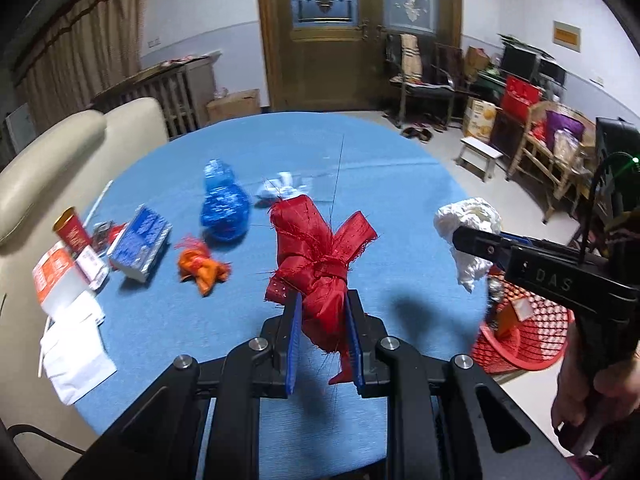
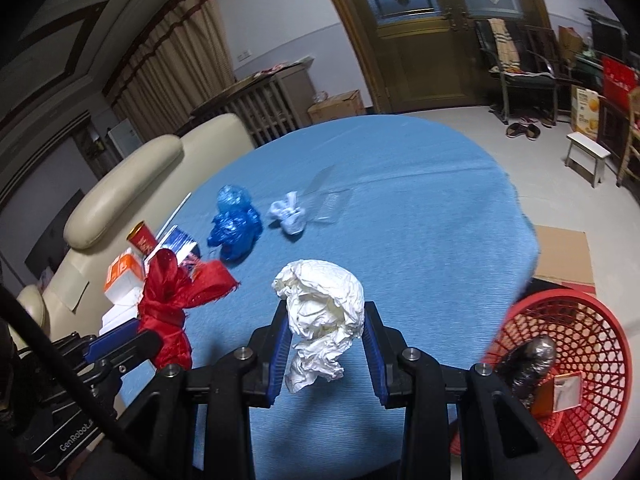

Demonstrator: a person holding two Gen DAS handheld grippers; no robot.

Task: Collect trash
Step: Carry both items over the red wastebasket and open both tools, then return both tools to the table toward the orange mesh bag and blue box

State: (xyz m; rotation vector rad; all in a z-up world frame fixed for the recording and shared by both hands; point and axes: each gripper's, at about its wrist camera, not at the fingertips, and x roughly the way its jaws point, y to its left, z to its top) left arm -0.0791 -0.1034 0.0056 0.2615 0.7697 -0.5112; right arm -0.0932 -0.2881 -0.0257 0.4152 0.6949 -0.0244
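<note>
Now the left gripper (image 1: 324, 332) has its blue pads pinched on a knotted red ribbon bundle (image 1: 320, 256), which rises above the blue tablecloth (image 1: 400, 200). The right gripper (image 2: 326, 344) likewise clamps a crumpled white paper wad (image 2: 320, 312) between its pads, held clear of the cloth. In the right wrist view, the red mesh basket (image 2: 592, 360) sits beside the table at about four o'clock from the wad, holding a dark crinkled lump (image 2: 532, 364) and a small orange carton (image 2: 560, 396). Farther out on the cloth, at about eleven o'clock from the wad, lie a crumpled blue plastic bag (image 2: 236, 224) and a small white tissue knot (image 2: 288, 216), near each other but apart. In the left wrist view, an orange scrap (image 1: 202, 268) lies at nine o'clock from the ribbon, with a blue box (image 1: 140, 246), a red paper cup (image 1: 72, 232) and white packets (image 1: 76, 356) spread toward the table's left rim.
</note>
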